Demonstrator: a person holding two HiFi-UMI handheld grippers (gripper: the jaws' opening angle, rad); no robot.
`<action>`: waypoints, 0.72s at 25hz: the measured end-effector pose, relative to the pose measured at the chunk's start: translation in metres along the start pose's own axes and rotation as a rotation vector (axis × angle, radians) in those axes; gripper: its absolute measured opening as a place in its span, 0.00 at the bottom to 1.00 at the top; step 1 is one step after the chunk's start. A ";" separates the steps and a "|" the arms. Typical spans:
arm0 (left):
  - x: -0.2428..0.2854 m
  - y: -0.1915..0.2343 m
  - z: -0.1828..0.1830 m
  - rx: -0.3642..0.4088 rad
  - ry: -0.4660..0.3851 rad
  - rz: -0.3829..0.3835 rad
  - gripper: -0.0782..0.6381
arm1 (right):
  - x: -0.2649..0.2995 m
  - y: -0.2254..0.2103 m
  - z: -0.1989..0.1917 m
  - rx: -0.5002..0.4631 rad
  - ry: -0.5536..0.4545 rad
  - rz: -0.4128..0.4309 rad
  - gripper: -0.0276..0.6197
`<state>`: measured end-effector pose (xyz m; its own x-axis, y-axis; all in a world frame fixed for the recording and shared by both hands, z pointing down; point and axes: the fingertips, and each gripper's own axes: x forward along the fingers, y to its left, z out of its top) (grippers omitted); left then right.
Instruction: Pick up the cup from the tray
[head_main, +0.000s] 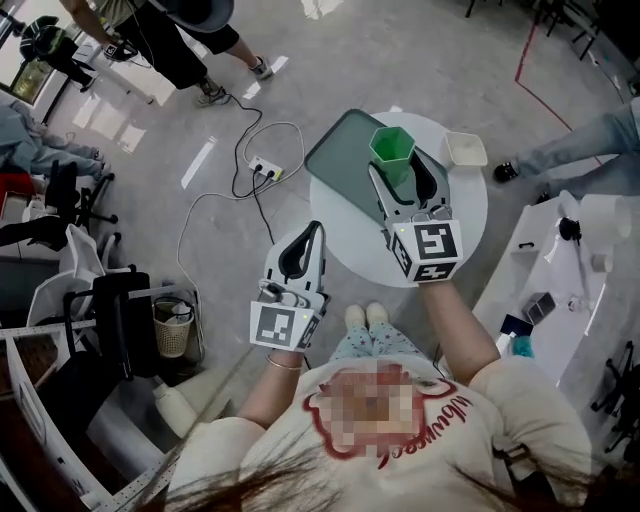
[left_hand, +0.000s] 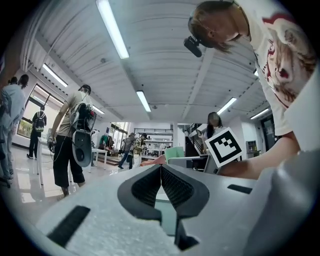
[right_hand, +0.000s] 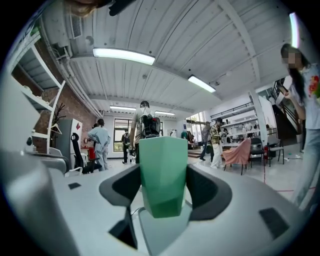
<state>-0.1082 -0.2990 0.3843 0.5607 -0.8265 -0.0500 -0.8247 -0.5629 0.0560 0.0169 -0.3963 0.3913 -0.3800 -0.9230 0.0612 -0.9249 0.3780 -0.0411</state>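
Note:
A green faceted cup (head_main: 392, 148) stands upright between the jaws of my right gripper (head_main: 397, 165), over the dark green tray (head_main: 340, 160) on the round white table (head_main: 455, 215). In the right gripper view the cup (right_hand: 162, 150) fills the gap of that gripper (right_hand: 163, 172), with the dark pads (right_hand: 120, 187) pressed to its sides. I cannot tell whether its base touches the tray. My left gripper (head_main: 316, 230) hangs beside the table's left edge, off the tray. Its jaws (left_hand: 161, 167) meet tip to tip with nothing held.
A small white container (head_main: 465, 150) sits at the table's far right rim. A power strip with cables (head_main: 265, 168) lies on the floor to the left. A wire basket (head_main: 172, 325) and chairs stand at left, a white desk (head_main: 560, 270) at right. People stand farther off.

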 end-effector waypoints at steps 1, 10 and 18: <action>0.000 -0.002 0.002 0.006 -0.007 -0.003 0.13 | -0.003 0.001 0.003 -0.003 -0.007 0.001 0.46; 0.000 -0.016 0.019 0.061 -0.058 -0.015 0.13 | -0.031 0.002 0.033 0.000 -0.070 0.005 0.46; 0.005 -0.030 0.033 0.073 -0.085 -0.031 0.13 | -0.052 0.004 0.051 -0.001 -0.104 0.014 0.46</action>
<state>-0.0833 -0.2858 0.3490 0.5804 -0.8030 -0.1353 -0.8119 -0.5835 -0.0200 0.0332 -0.3507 0.3375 -0.3895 -0.9200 -0.0433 -0.9195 0.3911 -0.0400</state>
